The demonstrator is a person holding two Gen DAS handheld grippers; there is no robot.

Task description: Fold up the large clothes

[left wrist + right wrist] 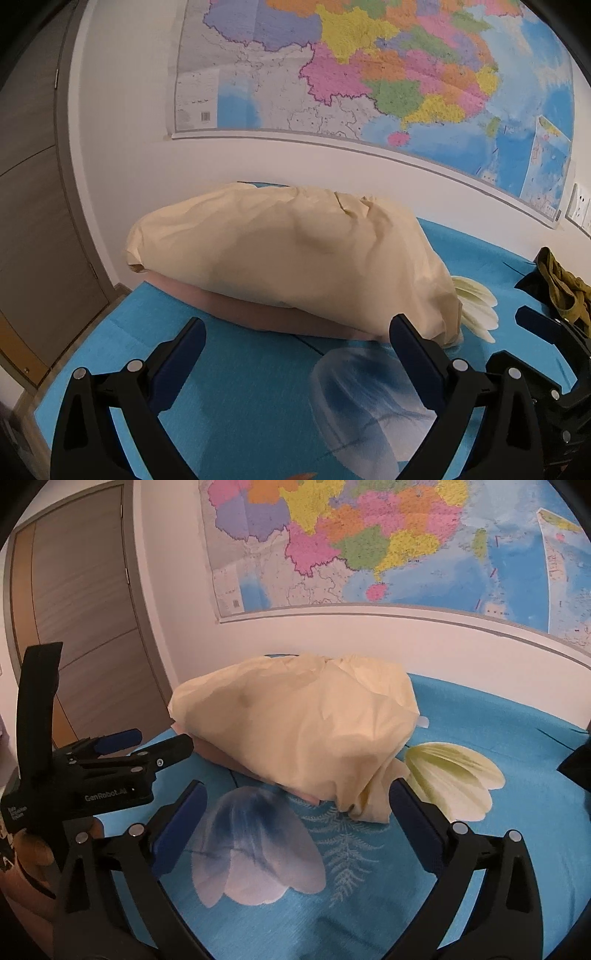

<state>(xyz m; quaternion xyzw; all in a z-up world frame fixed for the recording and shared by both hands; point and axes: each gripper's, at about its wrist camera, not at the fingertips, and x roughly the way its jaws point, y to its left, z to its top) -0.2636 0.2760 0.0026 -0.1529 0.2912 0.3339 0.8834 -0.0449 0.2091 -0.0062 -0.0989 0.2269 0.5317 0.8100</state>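
A cream-yellow garment (288, 254) lies bunched in a rounded heap on the blue flowered bed sheet (236, 373), over a pinkish layer (266, 314). It also shows in the right wrist view (303, 723). My left gripper (297, 330) is open and empty, just short of the heap's near edge. My right gripper (295, 797) is open and empty, its right fingertip (400, 794) close beside the garment's hanging corner (369, 805). The left gripper also shows in the right wrist view (147, 749), and the right gripper shows at the right edge of the left wrist view (546, 328).
An olive and black garment (557, 288) lies at the right on the bed. A wall with a large map (369, 74) stands behind the bed. A wooden door (77, 602) is at the left. The bed's left edge (85, 332) drops to the floor.
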